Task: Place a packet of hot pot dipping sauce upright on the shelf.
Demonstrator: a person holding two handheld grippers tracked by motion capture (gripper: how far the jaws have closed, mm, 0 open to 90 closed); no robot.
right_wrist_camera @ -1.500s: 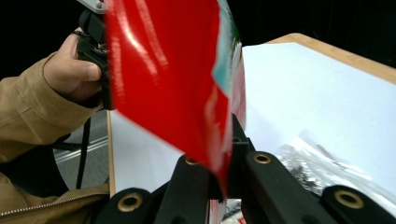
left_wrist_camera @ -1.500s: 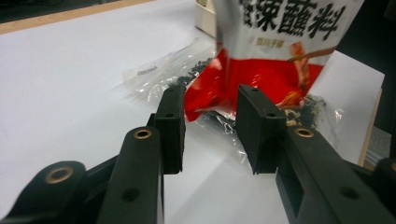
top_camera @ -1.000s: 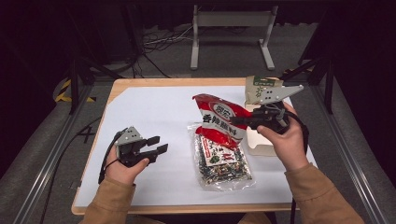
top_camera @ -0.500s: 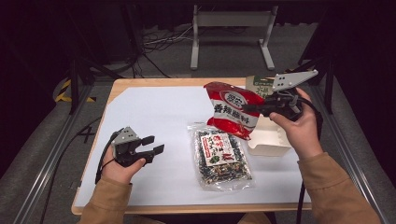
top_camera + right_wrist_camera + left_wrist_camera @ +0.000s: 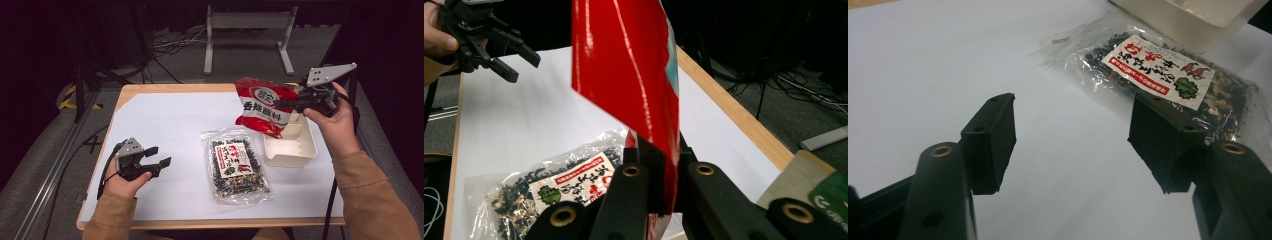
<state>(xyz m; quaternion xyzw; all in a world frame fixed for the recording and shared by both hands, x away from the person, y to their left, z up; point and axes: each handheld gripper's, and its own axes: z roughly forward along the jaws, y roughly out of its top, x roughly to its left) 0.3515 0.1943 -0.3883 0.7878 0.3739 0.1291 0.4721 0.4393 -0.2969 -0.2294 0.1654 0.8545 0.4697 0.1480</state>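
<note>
A fixed camera looks down over my table (image 5: 165, 125) from above my side. Cameras on my left tongs (image 5: 1073, 145) and right tongs (image 5: 664, 170) peer closely along their jaws; all share the clear bag (image 5: 235, 165) ahead of them.

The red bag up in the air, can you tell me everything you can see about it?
The red bag is a shiny, crinkly snack packet with a white label and dark printed characters. The right gripper pinches one edge between its shut jaws and holds it lifted, tilted, above the near end of the white tray. Nothing else touches it. The right gripper view shows its glossy red side.
</note>
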